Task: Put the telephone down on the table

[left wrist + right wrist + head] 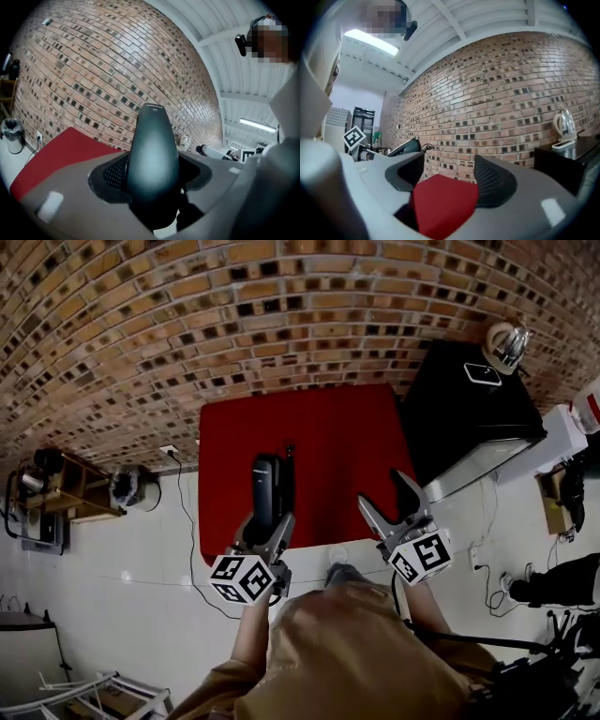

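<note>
A black telephone handset [267, 486] with a short antenna stands upright between the jaws of my left gripper [272, 521], which is shut on it, over the near edge of the red table [328, 437]. In the left gripper view the telephone [152, 154] fills the middle, clamped by the left gripper [152, 180], and the red table [61, 152] lies at the lower left. My right gripper [386, 495] hangs over the table's near right corner, open and with nothing in it. The right gripper view shows that gripper [447, 176] framing the red table [445, 204], with the telephone [405, 146] at the left.
A black cabinet [469, 423] stands right of the table and carries a kettle [507, 343] and a small flat device [482, 373]. A brick wall [234, 306] runs behind. A wooden shelf [66, 491] stands at the left. Cables [183, 512] trail over the white floor.
</note>
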The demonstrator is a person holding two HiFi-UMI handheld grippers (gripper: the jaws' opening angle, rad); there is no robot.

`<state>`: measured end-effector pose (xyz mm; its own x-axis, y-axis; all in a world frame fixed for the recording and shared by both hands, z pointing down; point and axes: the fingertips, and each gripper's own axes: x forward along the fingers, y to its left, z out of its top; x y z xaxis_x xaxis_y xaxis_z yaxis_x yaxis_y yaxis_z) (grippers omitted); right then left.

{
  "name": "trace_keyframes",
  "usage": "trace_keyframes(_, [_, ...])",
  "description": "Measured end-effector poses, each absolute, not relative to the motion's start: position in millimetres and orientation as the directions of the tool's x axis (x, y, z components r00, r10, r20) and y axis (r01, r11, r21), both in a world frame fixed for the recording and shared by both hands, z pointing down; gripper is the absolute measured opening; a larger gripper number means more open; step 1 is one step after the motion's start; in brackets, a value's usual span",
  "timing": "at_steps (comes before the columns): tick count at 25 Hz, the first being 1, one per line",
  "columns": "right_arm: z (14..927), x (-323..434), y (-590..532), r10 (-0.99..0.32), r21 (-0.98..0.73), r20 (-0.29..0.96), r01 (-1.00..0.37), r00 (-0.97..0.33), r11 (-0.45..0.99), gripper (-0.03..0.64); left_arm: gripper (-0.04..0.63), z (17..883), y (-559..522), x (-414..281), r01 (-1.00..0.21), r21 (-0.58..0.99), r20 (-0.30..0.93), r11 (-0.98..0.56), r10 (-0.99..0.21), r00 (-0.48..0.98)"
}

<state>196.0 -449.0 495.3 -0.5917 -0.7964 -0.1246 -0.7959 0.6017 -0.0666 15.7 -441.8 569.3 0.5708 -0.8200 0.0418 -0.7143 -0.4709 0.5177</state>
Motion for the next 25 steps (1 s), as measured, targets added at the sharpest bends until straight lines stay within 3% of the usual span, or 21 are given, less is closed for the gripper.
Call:
trace_keyframes(10, [515.1,186.7,-544.3,-0.676,-0.085,-0.062,-0.671,-0.734,0.737,0.322,0.281,578.6,-514.2,10.4,-0.82,0.476,0.093,-0.317,-0.909,0.406])
trace_keyframes(16, [524.6,155.7,-575.7,-0.666,-0.092,-0.05,-0.66,-0.745,0.745,0.321,0.281,655.6,-556.7,-51.0,-0.894,0.419,0.268,-0.159,-0.919,0.289])
trace_keyframes(25, [572.4,128.9,-620.4,-0.725,-0.175,0.007,-0.715,-0.689,0.677,0.321,0.281,828.5,-690.9,-171.6,-0.937,0.341,0.551,0.073,-0.823,0.136])
